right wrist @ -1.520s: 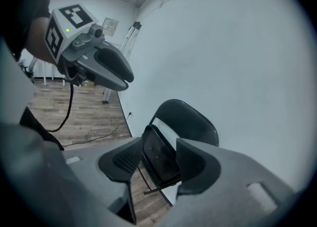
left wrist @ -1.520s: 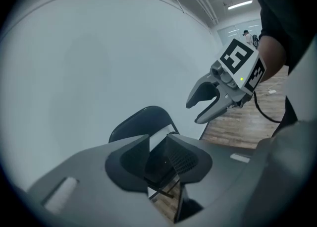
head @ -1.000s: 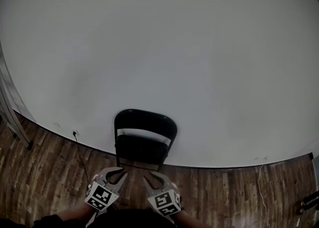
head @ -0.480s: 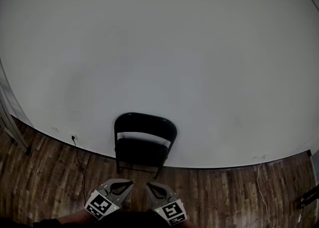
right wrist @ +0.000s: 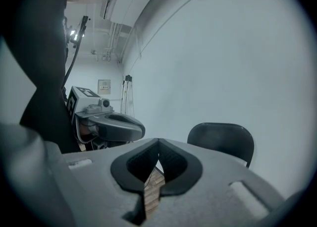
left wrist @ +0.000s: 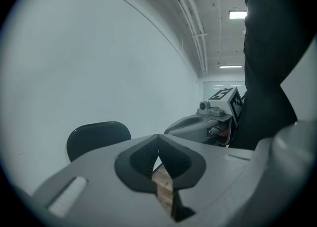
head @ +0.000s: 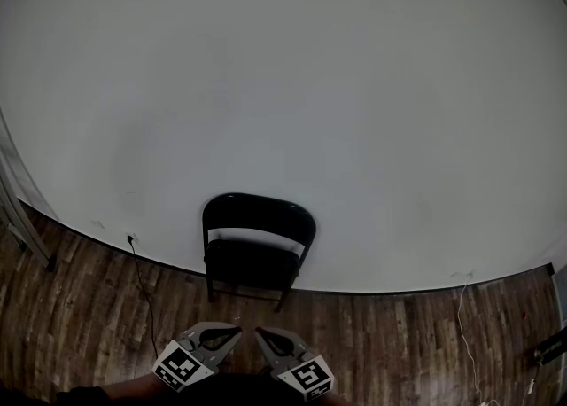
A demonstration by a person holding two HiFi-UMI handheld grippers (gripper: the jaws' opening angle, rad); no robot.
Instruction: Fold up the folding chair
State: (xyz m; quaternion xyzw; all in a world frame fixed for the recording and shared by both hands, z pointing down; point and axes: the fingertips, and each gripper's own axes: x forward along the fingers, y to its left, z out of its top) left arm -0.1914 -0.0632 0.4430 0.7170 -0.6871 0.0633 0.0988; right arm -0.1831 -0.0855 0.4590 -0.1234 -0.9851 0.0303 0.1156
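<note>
A black folding chair point(head: 257, 249) stands unfolded on the wooden floor with its back to the white wall. Its backrest also shows in the left gripper view point(left wrist: 98, 139) and in the right gripper view point(right wrist: 220, 139). My left gripper point(head: 237, 331) and right gripper point(head: 260, 333) hover side by side at the bottom of the head view, short of the chair and apart from it. Both point toward it. The left gripper point(left wrist: 158, 138) is shut with nothing between its jaws, and so is the right gripper point(right wrist: 158, 142).
A wall socket point(head: 133, 238) with a thin cable point(head: 146, 293) trailing over the floor sits left of the chair. Metal legs point(head: 22, 222) stand at the far left. Another thin cable point(head: 461, 316) hangs at the right, near a dark object point(head: 551, 355).
Both grippers have drawn back toward the bottom edge of the head view and rolled slightly. Their jaws, a little apart before, have come together on nothing. The chair has not moved.
</note>
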